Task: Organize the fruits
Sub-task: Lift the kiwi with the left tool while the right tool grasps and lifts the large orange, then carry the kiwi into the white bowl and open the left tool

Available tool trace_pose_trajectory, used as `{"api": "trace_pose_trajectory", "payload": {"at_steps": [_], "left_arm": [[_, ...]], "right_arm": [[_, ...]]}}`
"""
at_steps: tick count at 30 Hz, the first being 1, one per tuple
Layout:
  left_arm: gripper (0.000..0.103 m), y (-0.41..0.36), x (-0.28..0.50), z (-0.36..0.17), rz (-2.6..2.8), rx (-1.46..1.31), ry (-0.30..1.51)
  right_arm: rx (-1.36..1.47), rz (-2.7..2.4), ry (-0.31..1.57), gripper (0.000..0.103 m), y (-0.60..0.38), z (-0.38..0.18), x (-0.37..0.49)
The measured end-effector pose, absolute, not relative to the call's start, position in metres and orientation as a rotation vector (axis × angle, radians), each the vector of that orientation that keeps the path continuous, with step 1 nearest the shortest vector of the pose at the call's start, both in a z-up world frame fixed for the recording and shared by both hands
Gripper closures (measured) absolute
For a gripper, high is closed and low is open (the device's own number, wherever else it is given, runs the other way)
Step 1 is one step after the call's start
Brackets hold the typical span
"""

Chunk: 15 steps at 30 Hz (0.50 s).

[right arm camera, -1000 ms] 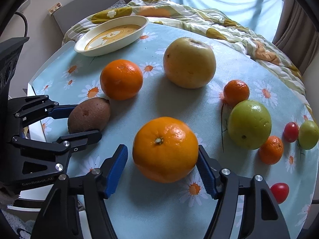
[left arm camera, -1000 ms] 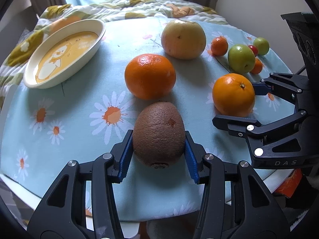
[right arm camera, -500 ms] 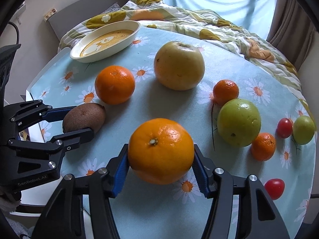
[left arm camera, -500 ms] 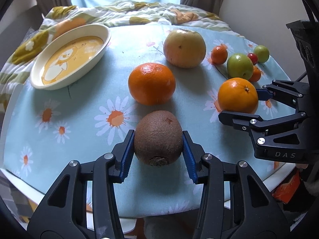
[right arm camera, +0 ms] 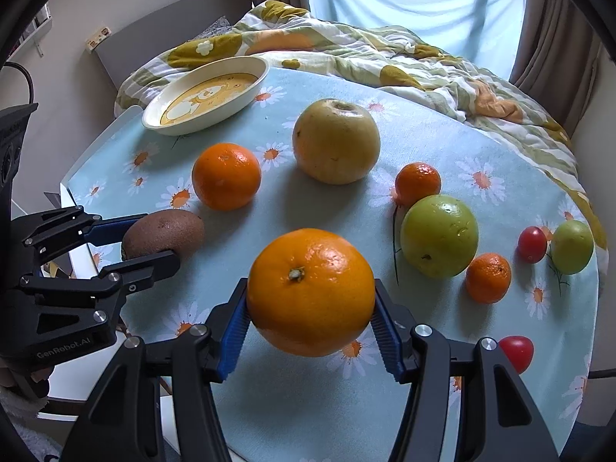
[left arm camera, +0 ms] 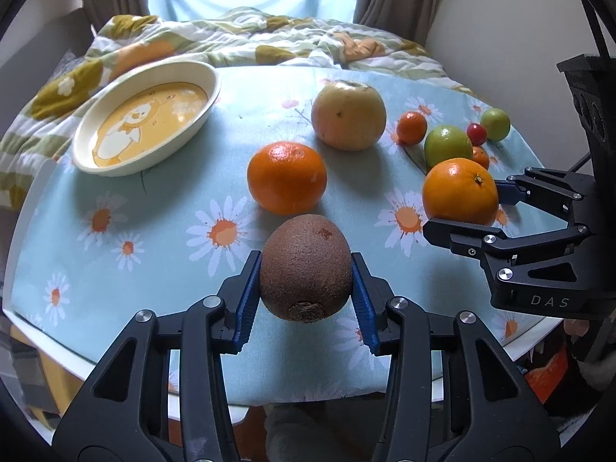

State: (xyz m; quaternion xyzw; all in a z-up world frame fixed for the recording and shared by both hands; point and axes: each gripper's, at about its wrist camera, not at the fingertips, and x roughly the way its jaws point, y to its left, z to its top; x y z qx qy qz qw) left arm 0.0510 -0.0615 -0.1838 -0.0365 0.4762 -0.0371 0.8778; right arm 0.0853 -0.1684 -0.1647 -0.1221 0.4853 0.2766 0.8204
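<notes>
My left gripper point(left arm camera: 306, 288) is shut on a brown kiwi point(left arm camera: 306, 267) and holds it above the table's near edge. My right gripper point(right arm camera: 310, 323) is shut on a large orange point(right arm camera: 310, 290), lifted above the cloth. In the left wrist view the orange point(left arm camera: 460, 190) and the right gripper point(left arm camera: 467, 210) show at the right. In the right wrist view the kiwi point(right arm camera: 163, 233) and the left gripper point(right arm camera: 150, 238) show at the left. An empty oval cream dish point(left arm camera: 148, 115) with a yellow cartoon bottom sits at the far left.
On the daisy tablecloth point(right arm camera: 462, 146) lie another orange point(right arm camera: 226, 175), a big yellow pear-like fruit point(right arm camera: 336, 141), a green apple point(right arm camera: 439, 235), two mandarins point(right arm camera: 417, 183), a small green fruit point(right arm camera: 571, 245) and cherry tomatoes point(right arm camera: 532, 243). A quilt point(right arm camera: 365, 46) lies behind.
Both grippers have risen and drawn back: the kiwi and the orange have come off the cloth. The right gripper closed on the orange during the first half second.
</notes>
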Motion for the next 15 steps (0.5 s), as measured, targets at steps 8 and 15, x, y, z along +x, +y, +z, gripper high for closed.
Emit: {"api": "trace_pose_trajectory", "payload": {"at_steps": [8,15], "left_arm": [[0.053,-0.048,0.054,-0.137,-0.048,-0.092,0.909],[0.053,-0.012,0.075,-0.107,-0.057,-0.088,0.847]], "right_arm": [[-0.250,0.582,0.977,0.048,-0.166,-0.124,0.088],[-0.230,0.562,0.937,0.048,-0.141,-0.097,0.105]]}}
